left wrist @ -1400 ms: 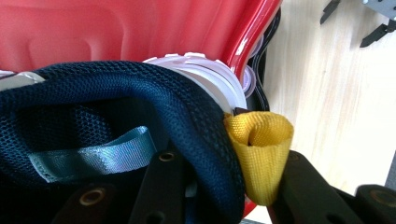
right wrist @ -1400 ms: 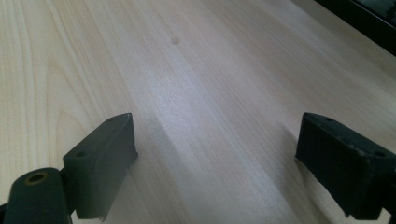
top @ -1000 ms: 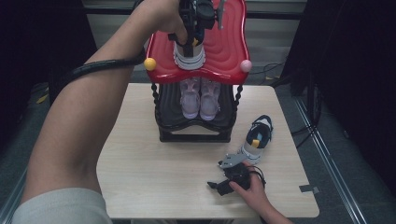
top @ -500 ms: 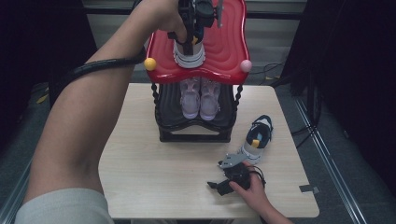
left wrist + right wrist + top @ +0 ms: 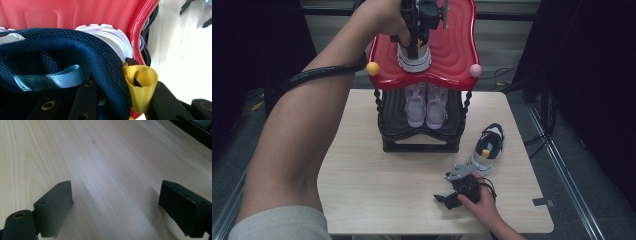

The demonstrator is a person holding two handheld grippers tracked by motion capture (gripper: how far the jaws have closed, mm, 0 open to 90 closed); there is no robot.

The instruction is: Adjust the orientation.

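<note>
- Nothing has moved since a second ago: both hands and every shoe are in the same spots.
- The left claw is up on the top shelf of the rack. It is clamped on the heel of a shoe, with one jaw inside the shoe and one outside, by the yellow loop.
- That shoe sits on the red top shelf, near its front edge. Its collar is dark blue mesh, soft and full of tiny holes, its sole is white and ridged, and a shiny blue ribbon lies inside.
- The top shelf is glossy red plastic with wavy ribs and a curvy edge. A yellow ball and a pink ball sit at its front corners.
- Two pale pink shoes stand side by side on the black shelf below.
- The right claw rests on the counter, jaws wide apart with only bare wood between them.
- The counter is pale, smooth wood with fine grain lines.
- One more shoe lies on the counter near the right claw.
</note>
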